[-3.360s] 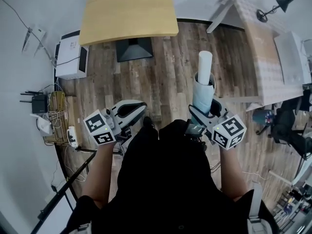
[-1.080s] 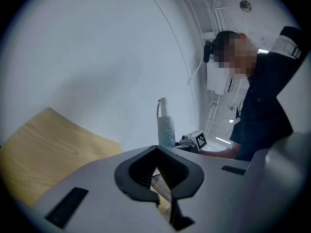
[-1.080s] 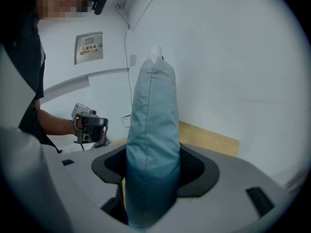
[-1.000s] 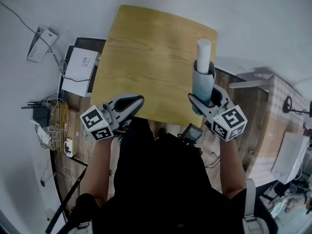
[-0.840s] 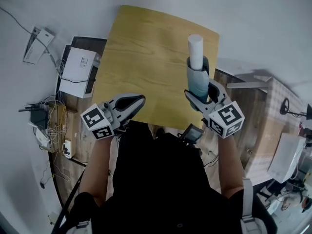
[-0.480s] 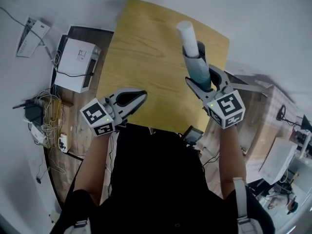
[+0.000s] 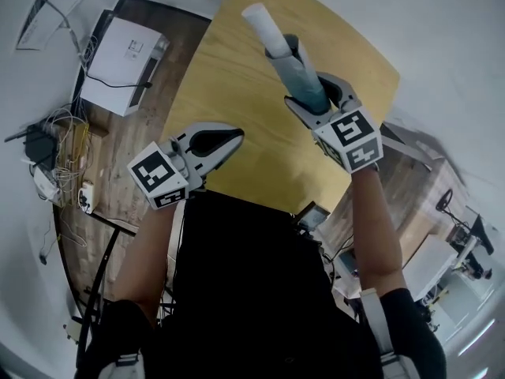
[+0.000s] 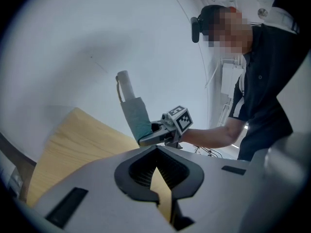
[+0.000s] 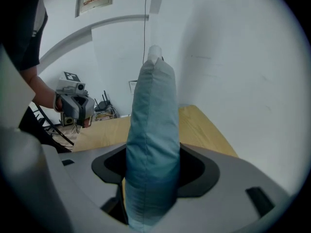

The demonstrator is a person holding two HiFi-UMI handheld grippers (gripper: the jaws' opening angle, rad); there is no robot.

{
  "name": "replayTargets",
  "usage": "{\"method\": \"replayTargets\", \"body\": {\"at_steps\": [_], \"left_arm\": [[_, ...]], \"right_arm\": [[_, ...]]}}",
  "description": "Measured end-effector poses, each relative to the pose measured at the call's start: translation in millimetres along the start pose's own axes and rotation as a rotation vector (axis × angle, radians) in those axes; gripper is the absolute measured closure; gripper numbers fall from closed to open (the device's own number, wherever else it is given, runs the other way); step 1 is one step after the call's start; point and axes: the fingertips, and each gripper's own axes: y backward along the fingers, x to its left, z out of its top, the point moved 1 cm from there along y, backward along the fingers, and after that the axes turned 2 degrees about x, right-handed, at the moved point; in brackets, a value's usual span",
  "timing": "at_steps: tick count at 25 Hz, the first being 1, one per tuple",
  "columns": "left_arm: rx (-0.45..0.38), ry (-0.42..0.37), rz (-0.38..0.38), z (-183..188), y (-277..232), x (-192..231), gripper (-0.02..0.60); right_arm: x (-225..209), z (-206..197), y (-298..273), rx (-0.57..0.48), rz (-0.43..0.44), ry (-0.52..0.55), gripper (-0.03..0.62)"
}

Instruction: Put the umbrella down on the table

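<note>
So, the umbrella (image 7: 293, 71) isn't down yet. It's folded up in a blue-grey fabric sleeve and gripped by the right tongs (image 7: 312, 103) in the upper middle of the head view. It's tilted, with its white end pointing to the upper left. It's held in the air over the wooden surface (image 7: 229, 77), and no contact with the wood can be made out. In the right gripper view the jaws are clamped on the lower part of the sleeve, and the fabric looks a bit pinched where it's squeezed.

The left tongs (image 7: 233, 137) are closed tip to tip with nothing between them. They're parked lower left of the umbrella, over the near edge of the surface and well apart from it.

Handling guess: it's probably light, with soft, slightly slippery cloth over a stiff core. A firm squeeze on the sleeve should be fine, but some sliding inside the cloth could be expected. The white end looks hard and smooth, so the fabric part is likely the better place to be grabbed. Since it's round, a bit of rolling should be expected once it's released. It would best be laid flat on its side toward the middle of the wood, away from the edges.

A white box (image 7: 122, 54) and some cables are seen on the floor at the upper left, and they don't come into it.
</note>
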Motion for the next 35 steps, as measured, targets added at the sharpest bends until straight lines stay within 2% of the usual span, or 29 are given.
{"method": "replayTargets", "body": {"at_steps": [3, 8, 13, 21, 30, 35], "left_arm": [[0.001, 0.007, 0.012, -9, 7, 3, 0.569], [-0.015, 0.005, 0.02, -17, 11, 9, 0.569], [-0.014, 0.034, 0.018, -33, 12, 10, 0.569], [-0.001, 0.032, 0.051, -42, 24, 18, 0.569], [-0.007, 0.025, 0.055, -47, 26, 9, 0.569], [-0.01, -0.022, 0.044, -41, 27, -2, 0.569]], "right_arm": [[10, -2, -29, 0.08, 0.032, 0.061, 0.309], [21, -13, -72, 0.235, 0.054, 0.253, 0.309], [27, -26, -96, 0.327, 0.081, 0.351, 0.309], [32, -35, -118, 0.392, 0.099, 0.406, 0.307], [34, -39, -122, 0.385, 0.168, 0.344, 0.298], [31, -37, -113, 0.355, 0.131, 0.332, 0.292]]}}
